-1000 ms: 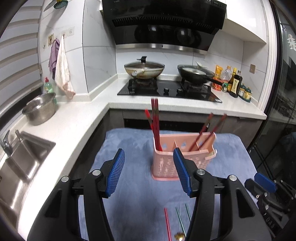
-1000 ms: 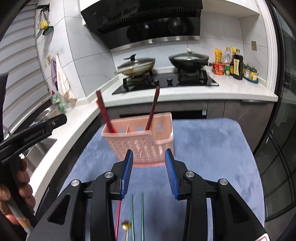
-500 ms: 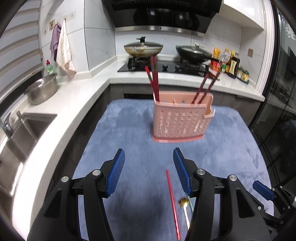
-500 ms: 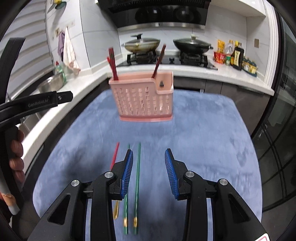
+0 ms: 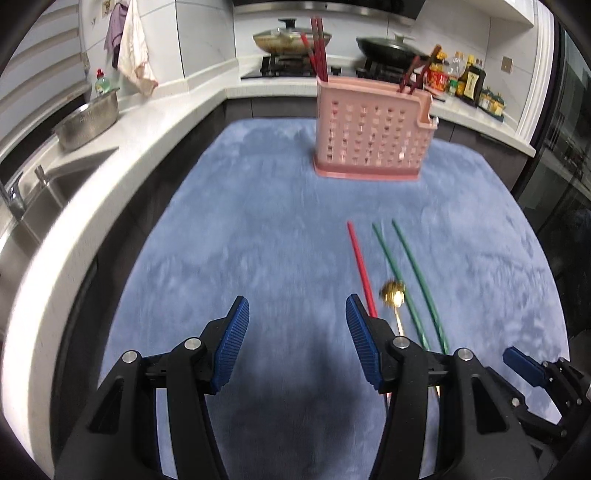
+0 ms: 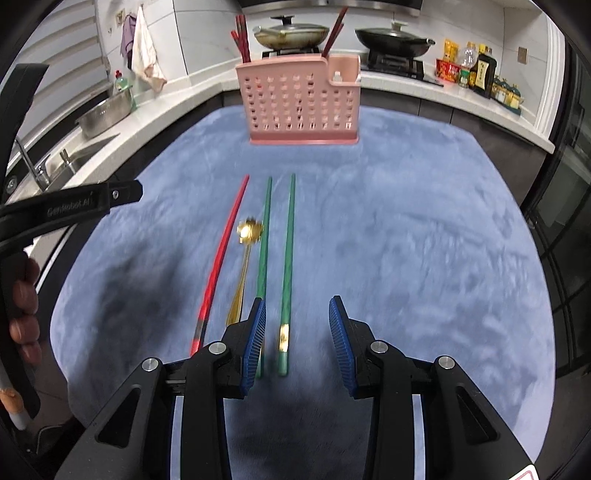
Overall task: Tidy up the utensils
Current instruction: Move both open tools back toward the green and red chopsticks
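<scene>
A pink perforated utensil holder (image 5: 371, 134) (image 6: 301, 105) stands at the far side of the blue mat, with dark red chopsticks (image 5: 317, 50) (image 6: 240, 38) upright in it. On the mat lie a red chopstick (image 5: 361, 267) (image 6: 221, 258), a gold spoon (image 5: 393, 295) (image 6: 245, 254) and two green chopsticks (image 5: 413, 277) (image 6: 288, 266). My left gripper (image 5: 295, 343) is open and empty, just left of the red chopstick. My right gripper (image 6: 297, 341) is open and empty, with the right green chopstick's end between its fingers.
The blue mat (image 6: 424, 240) covers a table. A white counter (image 5: 110, 158) with a sink and steel bowl (image 5: 88, 122) runs along the left. A stove with pans (image 6: 295, 35) and bottles (image 6: 480, 72) lies behind.
Both grippers have pulled back and lowered from the holder towards me. The utensils lying on the mat have come fully into view. Both stay open.
</scene>
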Demonstrator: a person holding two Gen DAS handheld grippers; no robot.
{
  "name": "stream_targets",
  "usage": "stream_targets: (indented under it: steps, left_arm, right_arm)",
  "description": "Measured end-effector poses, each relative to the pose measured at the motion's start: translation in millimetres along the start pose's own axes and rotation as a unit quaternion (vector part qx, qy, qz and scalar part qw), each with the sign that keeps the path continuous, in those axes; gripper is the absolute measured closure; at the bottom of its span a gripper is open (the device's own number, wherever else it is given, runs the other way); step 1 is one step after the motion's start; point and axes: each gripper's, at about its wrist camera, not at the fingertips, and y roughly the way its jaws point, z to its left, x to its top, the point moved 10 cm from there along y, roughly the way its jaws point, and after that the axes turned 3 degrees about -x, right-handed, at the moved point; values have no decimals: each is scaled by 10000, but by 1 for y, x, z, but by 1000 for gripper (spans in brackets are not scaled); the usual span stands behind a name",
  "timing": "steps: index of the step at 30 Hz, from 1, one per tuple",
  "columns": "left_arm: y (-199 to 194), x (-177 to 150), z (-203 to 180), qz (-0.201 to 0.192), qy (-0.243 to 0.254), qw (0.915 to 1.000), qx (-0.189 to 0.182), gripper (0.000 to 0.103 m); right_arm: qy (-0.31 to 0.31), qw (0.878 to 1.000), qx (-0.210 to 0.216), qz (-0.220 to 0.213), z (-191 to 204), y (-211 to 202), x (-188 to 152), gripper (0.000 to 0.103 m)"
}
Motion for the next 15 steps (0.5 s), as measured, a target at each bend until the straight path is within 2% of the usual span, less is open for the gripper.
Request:
stream_targets:
  steps: [9,15]
  left_arm:
    - [8,-40,-12,304,65,9995,-114,51]
    - [16,-53,-19,470,120,9987,-179,51]
  right_arm:
    - [41,9997,10,251,-1,17,-26,71]
    - [106,9993,59,341,-2,25,-29,80]
